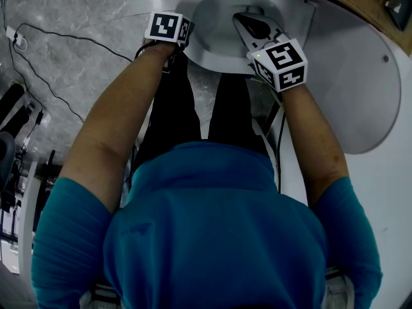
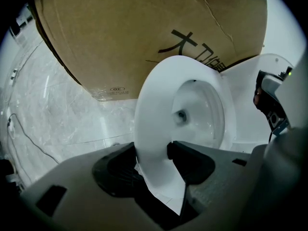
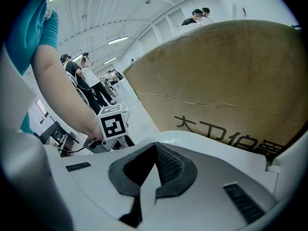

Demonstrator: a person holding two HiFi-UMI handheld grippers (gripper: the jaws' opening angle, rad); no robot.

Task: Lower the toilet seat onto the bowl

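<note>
1. Toilet seat (image 2: 149, 129) lay with its front rim between the jaws of the left tongs (image 2: 153, 150). It looked down on the bowl (image 2: 202, 114) or a touch above it. If a gap remained, it could have dropped and slammed once let go.
2. The left tongs stood wide, straddling the rim rather than clamping it. Pulled back at an angle, one jaw could have hooked the rim and lifted or skewed the seat.
3. The right tongs (image 3: 155, 145) were closed on nothing. The head view showed their tips over the bowl opening, just inside the ring. A careless dip there could have knocked the seat sideways or struck the bowl.
4. The lid (image 1: 360, 89) stood open beside the right arm, near the cardboard box (image 2: 144, 32). An elbow or the marker cube brushing it could have tipped it forward onto both tongs.
5. A cable (image 1: 64, 37) trailed on the floor to the person's left. Stepping back onto it could have jerked the tongs while they were round the rim.
</note>
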